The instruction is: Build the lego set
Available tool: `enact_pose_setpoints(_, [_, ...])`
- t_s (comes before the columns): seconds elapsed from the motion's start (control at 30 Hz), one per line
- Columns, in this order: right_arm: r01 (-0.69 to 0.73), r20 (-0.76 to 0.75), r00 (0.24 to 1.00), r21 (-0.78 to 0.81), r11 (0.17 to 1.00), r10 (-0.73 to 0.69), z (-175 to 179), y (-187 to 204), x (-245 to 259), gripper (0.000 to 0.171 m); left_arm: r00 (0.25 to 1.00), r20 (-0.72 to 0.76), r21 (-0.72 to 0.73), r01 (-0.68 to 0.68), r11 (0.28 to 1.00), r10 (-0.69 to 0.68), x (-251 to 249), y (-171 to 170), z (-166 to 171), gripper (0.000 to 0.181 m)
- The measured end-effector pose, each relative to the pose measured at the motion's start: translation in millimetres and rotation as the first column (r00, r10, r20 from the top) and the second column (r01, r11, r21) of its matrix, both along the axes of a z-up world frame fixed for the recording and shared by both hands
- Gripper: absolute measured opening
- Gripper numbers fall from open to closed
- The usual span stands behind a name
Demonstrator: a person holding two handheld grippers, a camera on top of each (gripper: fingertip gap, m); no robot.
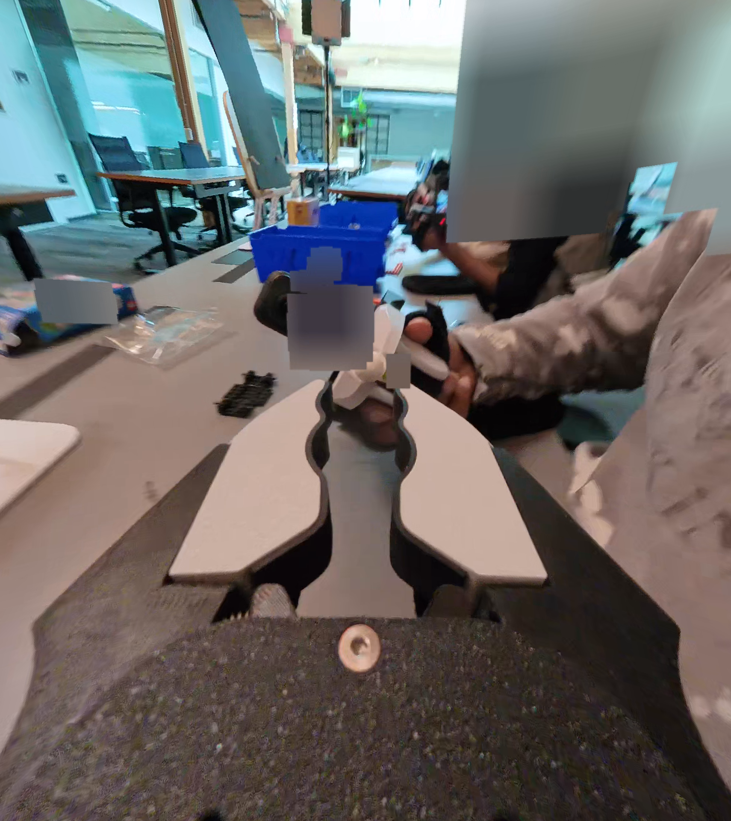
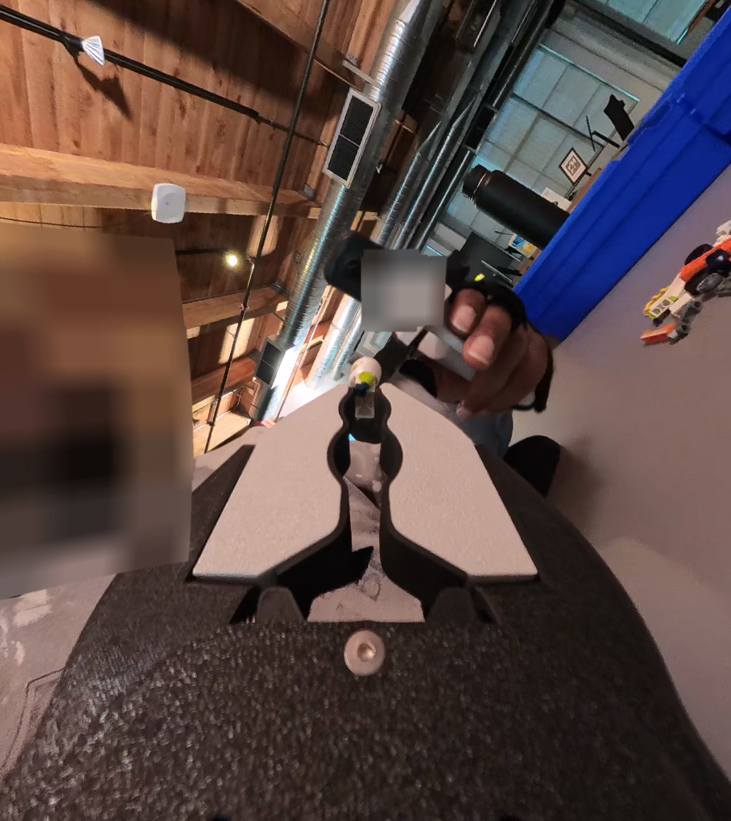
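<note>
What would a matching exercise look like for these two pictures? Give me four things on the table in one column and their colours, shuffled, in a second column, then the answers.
Column one:
1. bin
2. plastic bag
3. flat lego piece lying alone on the table
4. partly built lego car

Column two:
a. black
b. orange and white
c. blue
d. clear

Pairs: 1-c, 2-d, 3-a, 4-b.
</note>
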State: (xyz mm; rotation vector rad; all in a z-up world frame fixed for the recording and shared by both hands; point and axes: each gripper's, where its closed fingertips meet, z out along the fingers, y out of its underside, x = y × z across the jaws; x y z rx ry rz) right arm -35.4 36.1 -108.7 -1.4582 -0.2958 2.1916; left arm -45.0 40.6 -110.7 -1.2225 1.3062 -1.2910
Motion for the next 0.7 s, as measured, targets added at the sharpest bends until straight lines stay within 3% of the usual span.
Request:
enact_pose_setpoints(0.1, [-0.029, 0.038, 0.999, -0.01, 1.0, 0.03, -6.5, -2.1, -4.1, 0.008, 0.995, -0.088, 0.238, -0.02, 0.971, 0.042, -4.0, 1.2, -2.9, 0.025])
enact_pose_setpoints(0.27, [-0.096, 0.073, 0.992, -0.038, 0.995, 0.098, -15.1, -10.1, -14.4, 0.008, 0.965, -0.26, 0.523, 0.13, 0.842, 0.013, -5.8, -15.1, -16.9, 0.023])
enact_pose_setpoints(0.53, [-0.18, 0.073, 0.98, -0.063, 0.982, 0.184, -18.4, -20.7, -20.2, 0.008, 0.925, -0.38, 0.719, 0.281, 0.635, 0.021, -7.1, -20.8, -21.4, 0.012])
enact_pose_setpoints(0.7, [-0.213, 0.068, 0.974, -0.058, 0.975, 0.217, -17.3, -26.1, -22.8, 0.008, 0.912, -0.41, 0.742, 0.329, 0.584, 0.008, -7.0, -25.4, -21.7, 0.012])
